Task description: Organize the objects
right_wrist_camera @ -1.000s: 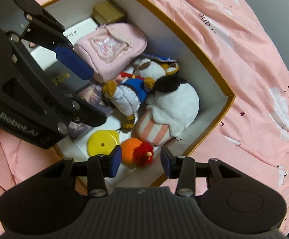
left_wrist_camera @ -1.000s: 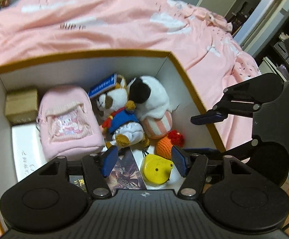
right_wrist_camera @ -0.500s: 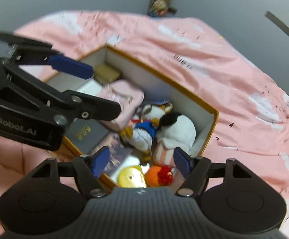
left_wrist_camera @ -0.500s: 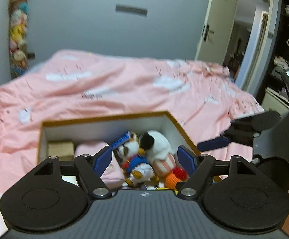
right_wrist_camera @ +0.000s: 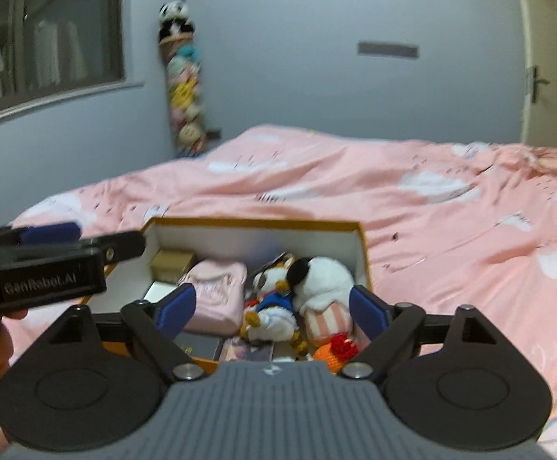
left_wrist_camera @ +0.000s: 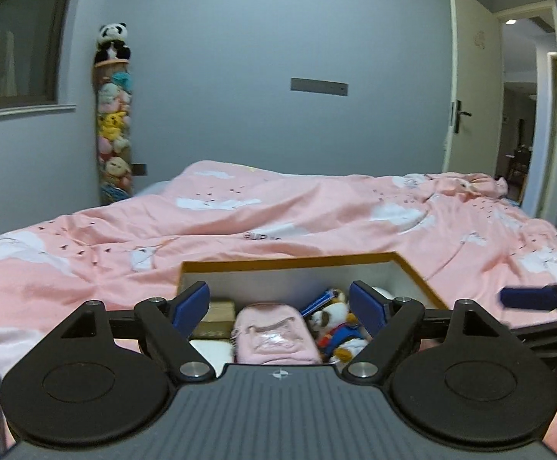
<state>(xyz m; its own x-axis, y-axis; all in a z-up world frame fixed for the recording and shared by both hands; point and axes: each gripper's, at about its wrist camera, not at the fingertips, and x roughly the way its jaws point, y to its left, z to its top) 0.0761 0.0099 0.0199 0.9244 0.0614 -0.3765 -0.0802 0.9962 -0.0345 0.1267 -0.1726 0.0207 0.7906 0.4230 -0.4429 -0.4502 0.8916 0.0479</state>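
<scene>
Toys and small cases lie packed inside the open cardboard box (right_wrist_camera: 363, 253), which sits on the pink bed cover (right_wrist_camera: 451, 230). The pink pouch (right_wrist_camera: 217, 291) and the black-and-white plush (right_wrist_camera: 324, 276) look light and soft, so they will squash under the pads; I judge it best to take each one across the middle of the body, not by an ear or a strap. The small brown box (right_wrist_camera: 173, 264) in the far corner seems stiff and can be taken by its two flat sides. The orange crochet toy (right_wrist_camera: 334, 350) is small and may slip out. Compared with the earlier frames, both cameras now look more level over the bed to the wall, not down into the box. The left gripper (left_wrist_camera: 280, 304) and the right gripper (right_wrist_camera: 271, 308) have just been opening; their jaws stand wide apart, nothing is between them.
</scene>
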